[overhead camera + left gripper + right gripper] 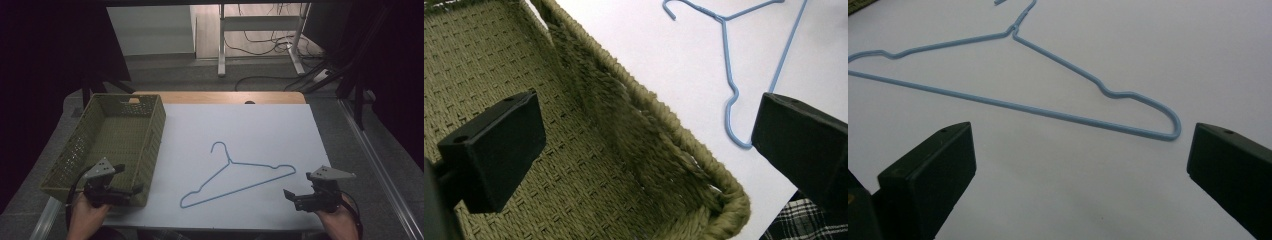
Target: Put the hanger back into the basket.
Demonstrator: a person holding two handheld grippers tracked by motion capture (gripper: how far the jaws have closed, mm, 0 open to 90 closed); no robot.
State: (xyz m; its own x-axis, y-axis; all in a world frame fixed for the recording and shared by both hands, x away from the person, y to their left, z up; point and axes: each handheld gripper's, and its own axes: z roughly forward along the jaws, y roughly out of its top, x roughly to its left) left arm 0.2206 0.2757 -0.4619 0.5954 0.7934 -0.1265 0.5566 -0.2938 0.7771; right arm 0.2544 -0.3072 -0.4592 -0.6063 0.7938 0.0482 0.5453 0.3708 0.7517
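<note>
A thin light-blue wire clothes hanger (239, 174) lies flat on the white-covered table (250, 125), near its middle, with the hook pointing away from the person and the long bottom bar running towards the near edge. Nothing touches it. The work looks to be at its opening step, the approach, with the grasp not yet made.

The right gripper (300, 199) hovers low near the table's near right corner, just beside the hanger's right shoulder bend. Its fingers (928, 175) are spread wide and hold nothing; in the right gripper view the rounded end of the hanger (1168, 125) sits between them, farther ahead. The left gripper (125, 192) hangs over the near end of the olive-green woven rectangular basket (155, 145), its fingers (494, 150) likewise released and empty, straddling the basket's near right rim (674, 135).

The next move probably calls for the right gripper to ease forward and down until the wire sits between its fingers, then close on it. Because the wire is thin and lies flat against the table, the fingers must come down very low to catch it.

The basket stands at the left side of the table, just beside the hanger's left end but apart from it. Its woven floor is bare; nothing lies inside.
</note>
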